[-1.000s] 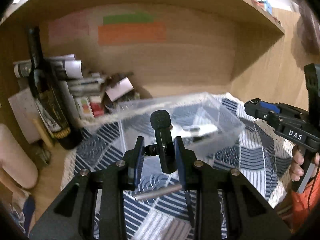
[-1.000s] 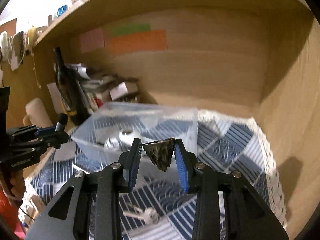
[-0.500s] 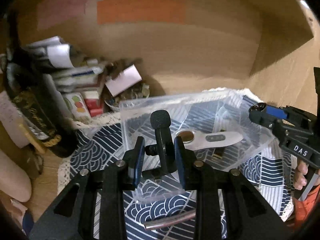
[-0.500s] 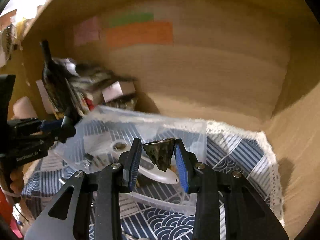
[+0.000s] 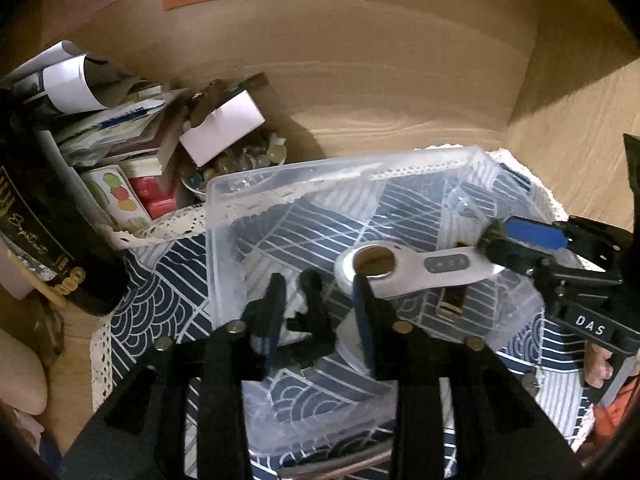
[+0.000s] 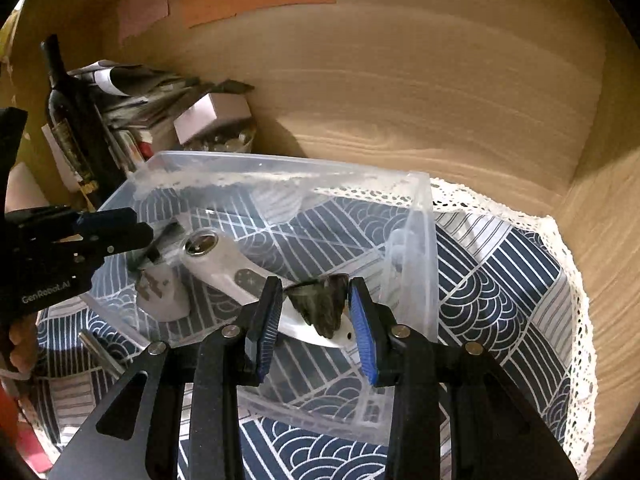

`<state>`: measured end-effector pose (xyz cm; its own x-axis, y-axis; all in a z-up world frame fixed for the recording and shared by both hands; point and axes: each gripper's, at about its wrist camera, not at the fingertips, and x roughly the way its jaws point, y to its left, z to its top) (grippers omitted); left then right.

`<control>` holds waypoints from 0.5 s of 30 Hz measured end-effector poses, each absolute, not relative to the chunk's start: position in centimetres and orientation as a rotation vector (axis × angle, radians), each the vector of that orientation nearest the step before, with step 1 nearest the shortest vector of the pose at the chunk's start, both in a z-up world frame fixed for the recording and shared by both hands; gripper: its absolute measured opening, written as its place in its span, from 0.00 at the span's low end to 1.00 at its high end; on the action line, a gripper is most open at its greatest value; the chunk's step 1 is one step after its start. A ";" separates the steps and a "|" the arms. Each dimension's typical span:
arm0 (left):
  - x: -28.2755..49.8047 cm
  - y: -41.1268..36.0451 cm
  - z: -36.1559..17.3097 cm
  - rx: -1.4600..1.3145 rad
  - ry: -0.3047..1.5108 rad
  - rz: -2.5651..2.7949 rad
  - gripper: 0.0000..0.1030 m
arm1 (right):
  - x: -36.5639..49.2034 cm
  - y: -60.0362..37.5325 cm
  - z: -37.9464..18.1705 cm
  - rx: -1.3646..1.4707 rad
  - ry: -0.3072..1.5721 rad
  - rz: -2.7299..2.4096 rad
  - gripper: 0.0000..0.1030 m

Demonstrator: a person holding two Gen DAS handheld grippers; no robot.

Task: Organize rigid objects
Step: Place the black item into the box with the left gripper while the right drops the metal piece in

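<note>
A clear plastic bin point(image 5: 224, 200) point(image 6: 416, 216) sits on the patterned cloth. A white handheld device point(image 5: 416, 268) point(image 6: 224, 264) lies inside it. My left gripper point(image 5: 316, 312) is over the bin, jaws apart, and the small black microphone point(image 5: 316, 316) sits loose between them, dropping into the bin. The left gripper also shows in the right wrist view point(image 6: 132, 236). My right gripper point(image 6: 316, 312) is shut on a dark cone-shaped stone point(image 6: 320, 308) just above the bin's near right part. It also shows in the left wrist view point(image 5: 496, 244).
A dark wine bottle point(image 5: 44, 216) point(image 6: 72, 120), stacked papers and small boxes point(image 5: 132, 120) crowd the back left. A bowl of glass beads point(image 5: 236, 160) stands behind the bin. A metal rod point(image 6: 100, 352) lies on the cloth in front. Wooden walls enclose the back and right.
Both grippers moved forward and down over the bin. The left jaws have opened and the microphone has dropped lower between them. The right gripper still holds the stone.
</note>
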<state>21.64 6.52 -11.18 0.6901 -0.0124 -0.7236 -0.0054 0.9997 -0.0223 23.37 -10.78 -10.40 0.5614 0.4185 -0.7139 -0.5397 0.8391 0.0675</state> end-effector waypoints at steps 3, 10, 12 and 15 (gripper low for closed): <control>20.7 6.3 -10.4 -0.018 0.782 -0.010 0.45 | 23.0 -11.0 -9.8 -0.156 0.772 0.560 0.43; 17.7 6.2 -8.2 -0.009 0.715 -0.007 0.69 | 21.1 -12.4 -7.4 -0.118 0.707 0.567 0.52; 16.6 6.2 -7.9 0.002 0.698 -0.002 0.71 | 20.4 -12.8 -6.9 -0.118 0.689 0.570 0.53; 15.2 6.0 -8.1 0.014 0.705 -0.004 0.71 | 19.1 -13.4 -6.5 -0.117 0.673 0.573 0.53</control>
<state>15.21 6.00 -8.07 0.7614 0.0012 -0.6483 0.0083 0.9999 0.0115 19.05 -13.42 -6.46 0.6346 0.4634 -0.6185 -0.5367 0.8401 0.0787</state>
